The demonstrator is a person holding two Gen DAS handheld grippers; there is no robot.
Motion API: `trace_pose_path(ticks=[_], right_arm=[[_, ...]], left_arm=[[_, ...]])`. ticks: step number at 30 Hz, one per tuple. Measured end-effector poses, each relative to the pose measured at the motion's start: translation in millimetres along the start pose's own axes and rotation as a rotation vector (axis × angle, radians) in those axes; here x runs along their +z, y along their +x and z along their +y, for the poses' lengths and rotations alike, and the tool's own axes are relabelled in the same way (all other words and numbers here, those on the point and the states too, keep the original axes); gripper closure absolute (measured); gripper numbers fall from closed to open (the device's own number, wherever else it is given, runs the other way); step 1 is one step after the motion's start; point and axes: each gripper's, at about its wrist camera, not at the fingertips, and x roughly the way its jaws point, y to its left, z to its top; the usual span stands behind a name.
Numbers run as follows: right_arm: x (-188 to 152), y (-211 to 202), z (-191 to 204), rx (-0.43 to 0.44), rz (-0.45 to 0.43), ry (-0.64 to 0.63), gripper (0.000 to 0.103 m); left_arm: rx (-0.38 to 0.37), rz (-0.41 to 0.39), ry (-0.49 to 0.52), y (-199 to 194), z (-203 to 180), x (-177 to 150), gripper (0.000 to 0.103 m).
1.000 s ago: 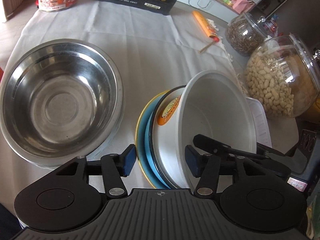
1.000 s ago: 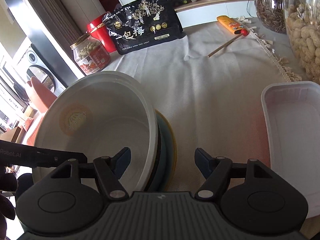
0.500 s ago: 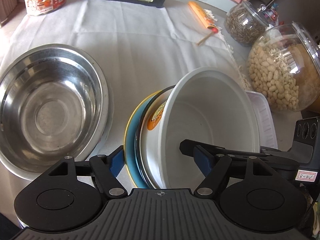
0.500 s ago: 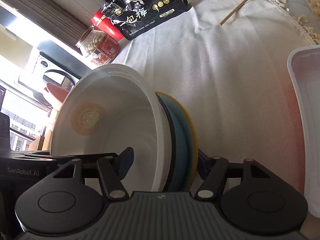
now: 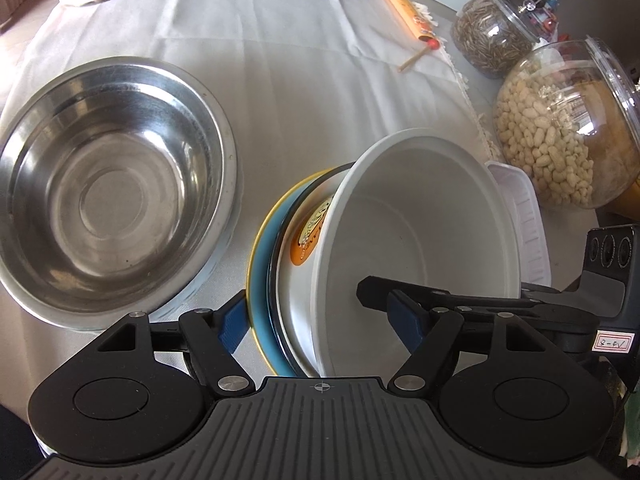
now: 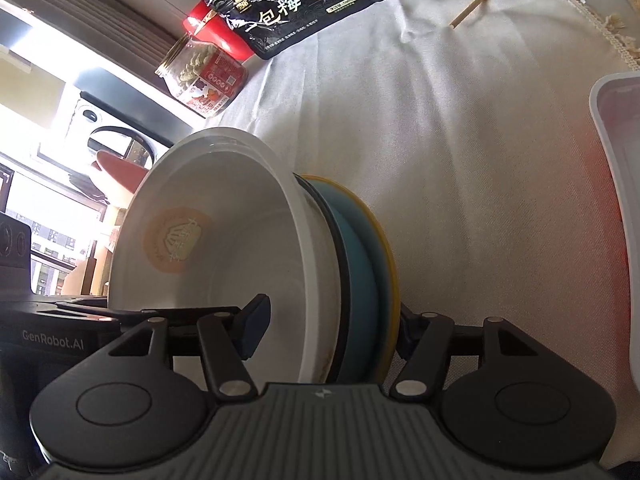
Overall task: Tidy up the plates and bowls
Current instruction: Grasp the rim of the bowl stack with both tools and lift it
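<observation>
Nearest in both wrist views is a nested stack tipped up on edge: a smooth white plastic bowl [image 5: 424,240] with a thick rolled rim, set in a white bowl with an orange printed label [image 5: 310,236], then a black-rimmed dish, then a teal plate with a yellow edge [image 5: 262,264].

The left gripper [image 5: 320,316] straddles the stack's near edge. Its blue left pad lies just outside the yellow rim and its right pad sits inside the white bowl; whether the pads press on the stack cannot be told. The right gripper [image 6: 328,326] straddles the same stack from the opposite side, its ribbed pad [image 6: 254,328] inside the white bowl [image 6: 224,248] and its other finger behind the teal plate with a yellow edge [image 6: 368,256]; the jaws stand narrow around the stack, but actual contact is hidden.

Just left of the stack in the left view, a wide stainless steel bowl [image 5: 108,188] rests upright on the white tablecloth [image 5: 304,80], shiny with concentric rings, near the plate's edge with a thin strip of cloth between. On the other side a white ribbed plastic tray [image 5: 524,220] lies close behind the white bowl's rim.

Beyond, open wrinkled cloth runs to a fringed hem. Farther off stand a round clear jar of peanuts [image 5: 560,136], a jar of dark seeds [image 5: 492,40], an orange tube [image 5: 408,12], a black snack bag [image 6: 296,4] and a labelled glass jar [image 6: 204,76].
</observation>
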Motion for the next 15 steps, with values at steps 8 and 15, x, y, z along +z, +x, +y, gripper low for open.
trace_pose_path(ticks=[8, 15], right_arm=[[3.5, 5.7, -6.3, 0.022, 0.037, 0.012, 0.041], [2.2, 4.7, -2.8, -0.006, 0.035, 0.007, 0.05]], left_arm=[[0.013, -0.013, 0.023, 7.0, -2.0, -1.6, 0.026], [-0.011, -0.016, -0.023, 10.0, 2.6, -2.6, 0.026]])
